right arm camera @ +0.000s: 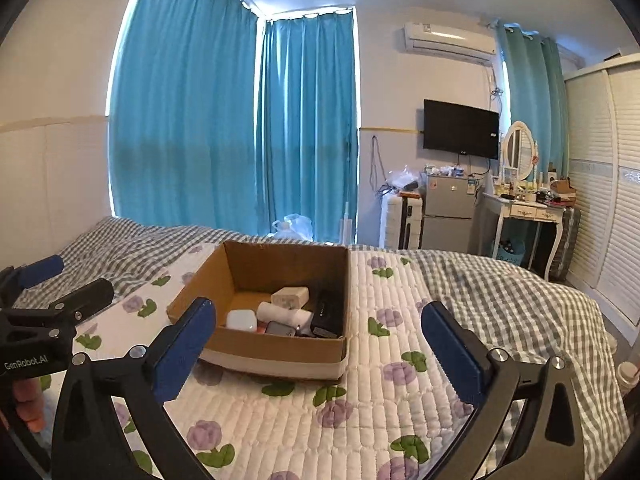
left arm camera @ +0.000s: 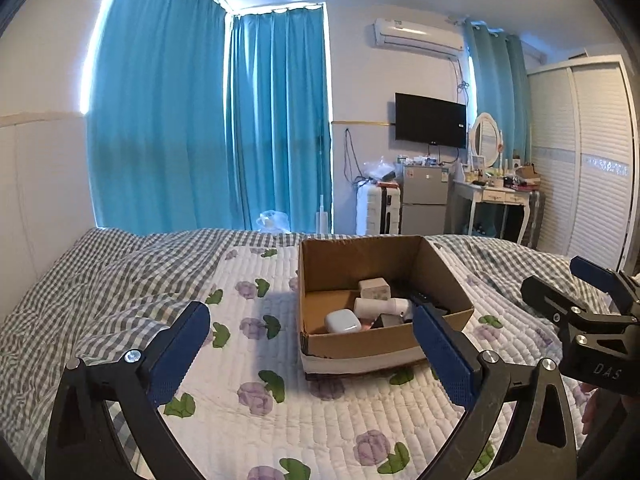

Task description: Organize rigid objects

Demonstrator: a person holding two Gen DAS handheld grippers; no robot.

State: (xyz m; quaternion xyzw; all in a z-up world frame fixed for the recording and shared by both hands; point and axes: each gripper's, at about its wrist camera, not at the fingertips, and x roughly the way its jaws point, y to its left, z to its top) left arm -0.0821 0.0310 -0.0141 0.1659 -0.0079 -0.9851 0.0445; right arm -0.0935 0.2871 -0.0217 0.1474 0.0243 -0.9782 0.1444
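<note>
Cardboard box sits on quilted floral cover of bed, open top, holding the rigid items: white earbud case, white cylinder, beige cube, black device.

Left wrist view: left gripper just short of box, fingers wide apart, nothing between; right gripper seen right of box, also apart & empty. Black device mostly hidden by finger here.

Right wrist view: right gripper w/ fingers spread, box near-left corner behind left finger; left gripper left of box. Dark flat item at box front wall shows clearly only here.

Behind box: gingham sheet, teal curtains. Beyond box to right: wall TV, AC unit, small fridge, white vanity w/ mirror, louvred wardrobe.
</note>
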